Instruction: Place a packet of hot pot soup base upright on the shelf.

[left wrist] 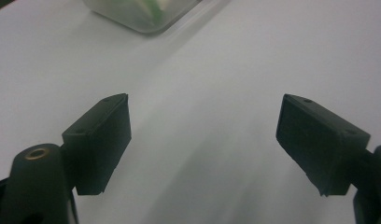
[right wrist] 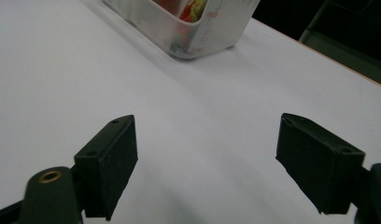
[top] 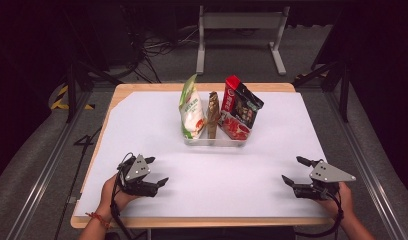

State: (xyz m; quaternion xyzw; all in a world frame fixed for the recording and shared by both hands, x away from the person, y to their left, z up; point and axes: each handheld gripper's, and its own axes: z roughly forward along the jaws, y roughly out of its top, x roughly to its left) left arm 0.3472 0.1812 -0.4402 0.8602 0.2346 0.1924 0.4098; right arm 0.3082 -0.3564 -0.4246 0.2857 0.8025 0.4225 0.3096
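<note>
On the desk, a clear tray stands at the far middle, holding three upright packets side by side: a white-and-green bag at its left end, a slim brown packet in the centre, and a red-and-black pouch at its right end. The left claw and the right claw both rest near the front edge, jaws spread wide and empty. The tray lies ahead of both and between them, its long axis running across the desk. The left claw looks somewhat nearer the white-and-green bag; the right sits well apart from the pouch.
</note>
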